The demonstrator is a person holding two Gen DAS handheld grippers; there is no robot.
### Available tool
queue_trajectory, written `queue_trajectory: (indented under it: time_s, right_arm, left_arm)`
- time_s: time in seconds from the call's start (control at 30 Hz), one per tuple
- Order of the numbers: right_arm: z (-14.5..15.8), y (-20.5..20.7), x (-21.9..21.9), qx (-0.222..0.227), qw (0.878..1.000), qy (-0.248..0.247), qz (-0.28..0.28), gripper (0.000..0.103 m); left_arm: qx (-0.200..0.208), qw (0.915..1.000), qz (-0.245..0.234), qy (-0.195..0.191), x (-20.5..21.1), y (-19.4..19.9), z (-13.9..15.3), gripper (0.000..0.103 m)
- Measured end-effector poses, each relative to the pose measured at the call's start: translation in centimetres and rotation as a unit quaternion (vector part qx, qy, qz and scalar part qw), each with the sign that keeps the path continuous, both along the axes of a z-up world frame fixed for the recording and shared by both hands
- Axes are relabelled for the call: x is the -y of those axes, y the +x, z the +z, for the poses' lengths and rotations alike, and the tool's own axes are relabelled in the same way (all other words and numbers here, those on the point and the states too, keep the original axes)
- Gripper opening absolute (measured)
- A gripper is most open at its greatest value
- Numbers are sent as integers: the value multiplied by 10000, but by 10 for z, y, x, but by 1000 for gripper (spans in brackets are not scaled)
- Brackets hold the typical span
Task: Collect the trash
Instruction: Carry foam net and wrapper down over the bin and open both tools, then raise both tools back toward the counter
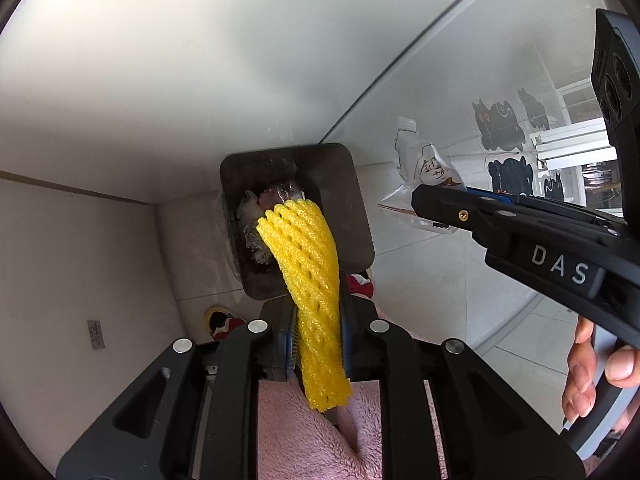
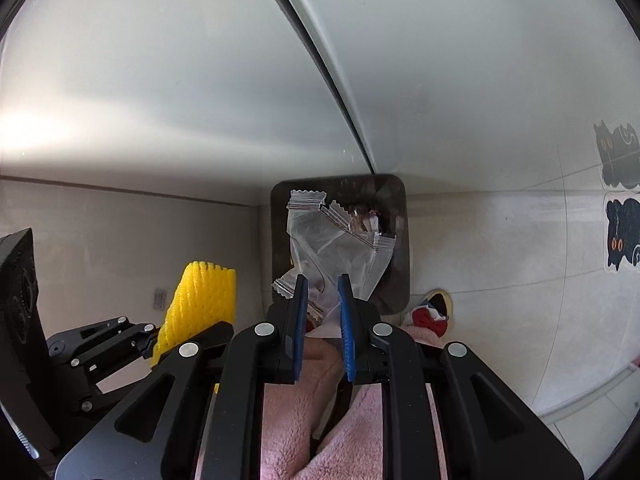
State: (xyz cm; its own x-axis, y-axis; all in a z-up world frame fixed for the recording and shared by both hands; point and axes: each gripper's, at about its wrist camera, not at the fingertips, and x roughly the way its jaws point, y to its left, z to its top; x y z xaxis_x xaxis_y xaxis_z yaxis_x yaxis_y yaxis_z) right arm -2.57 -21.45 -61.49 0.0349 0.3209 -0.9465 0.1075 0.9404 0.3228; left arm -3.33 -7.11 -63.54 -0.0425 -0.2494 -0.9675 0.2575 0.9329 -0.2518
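A yellow foam fruit net (image 1: 308,248) hangs between the pads of my left gripper (image 1: 320,312), which is shut on it, right over a dark square bin (image 1: 344,200) on the floor. The bin holds crumpled wrappers (image 1: 252,208). My right gripper (image 2: 323,284) is shut on a bunch of clear plastic wrappers (image 2: 332,240) and holds them above the same bin (image 2: 400,240). In the right wrist view the left gripper (image 2: 180,332) with the foam net (image 2: 200,300) shows at the left. In the left wrist view the right gripper (image 1: 424,200) and its wrappers (image 1: 424,164) show at the right.
The bin stands in a corner against white walls on a tiled floor. Pink fleece clothing (image 2: 360,420) and a slipper with a red bow (image 2: 432,312) lie below the grippers. Black cat stickers (image 2: 620,236) mark the floor at the right. A person's hand (image 1: 588,368) grips the right handle.
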Motion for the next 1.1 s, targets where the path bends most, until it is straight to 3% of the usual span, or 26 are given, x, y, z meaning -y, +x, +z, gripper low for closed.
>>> queue_trajectory:
  time_s: [0.1,0.2,0.27,0.33,0.4,0.47,0.53,0.63,0.8,1.1]
  right_arm:
    - [1,3,0,-15,10000,36,-10,19]
    - [1,4,2,-86,10000,35,-16,20]
    - [2,6,3,-75,10000,8,-65,40]
    - [5,7,5,-44,9999,-37,-99,53]
    - [9,7,8,-47,9999,-74,-123,55]
    - [18,6,10,-11,9998,-167,-107,72]
    - [32,6,12,79,9996,-264,-50,81]
    - [59,2,15,223,9987,-446,81,99]
    - [108,-5,17,439,9966,-618,335,99]
    - [200,-10,30,885,9944,-530,233,100]
  left_arm:
    - [43,10000,10,-24,-1,2,4,24]
    - [70,9999,76,4,-2,5,7,49]
    - [129,9998,112,61,-5,7,12,53]
    - [164,9997,153,91,-8,7,17,63]
    - [202,9996,166,143,-11,7,24,72]
    - [278,9993,167,199,-14,6,35,83]
    - [353,9991,136,183,-16,5,50,94]
    - [475,9987,48,181,-19,6,72,95]
    - [799,9968,-1,102,-23,2,123,95]
    - [1560,9876,159,-14,-45,-3,224,95]
